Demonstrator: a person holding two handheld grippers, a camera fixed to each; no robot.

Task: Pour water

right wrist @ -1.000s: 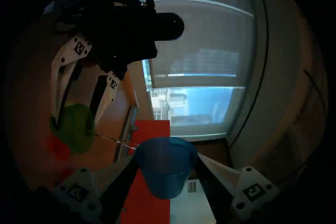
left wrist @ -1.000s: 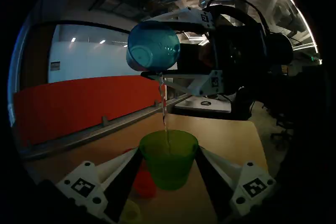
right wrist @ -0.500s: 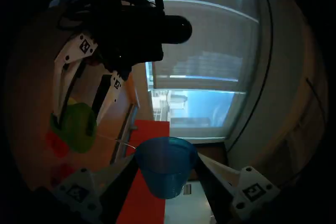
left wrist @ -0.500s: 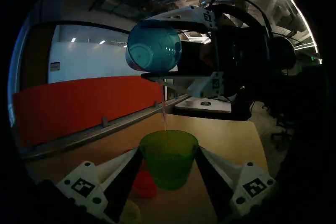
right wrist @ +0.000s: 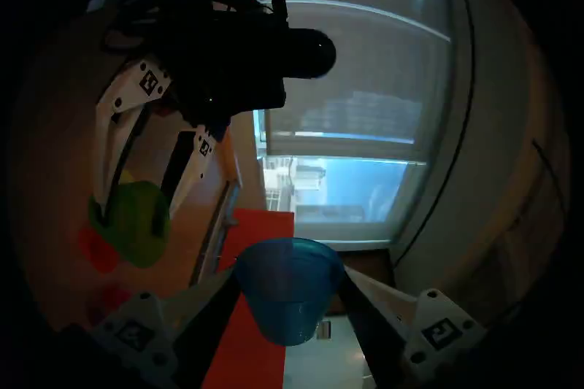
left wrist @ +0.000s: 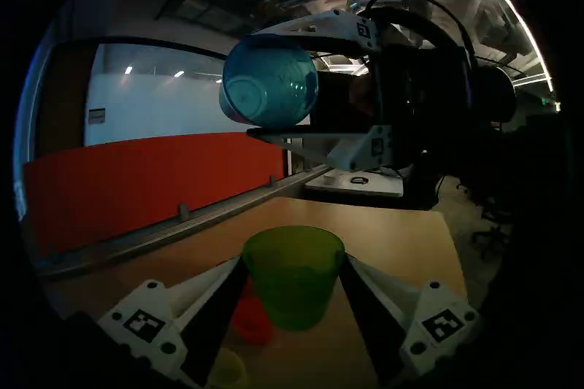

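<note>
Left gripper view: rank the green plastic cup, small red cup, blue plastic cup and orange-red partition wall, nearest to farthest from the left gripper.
1. The green plastic cup, between the left gripper's jaws.
2. The small red cup, on the wooden table beside it.
3. The blue plastic cup, tipped overhead.
4. The orange-red partition wall, beyond the table.

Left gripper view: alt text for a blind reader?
The left gripper holds an upright green cup over a wooden table. Above it, the right gripper holds a blue cup tipped sideways, with no stream between them.
</note>
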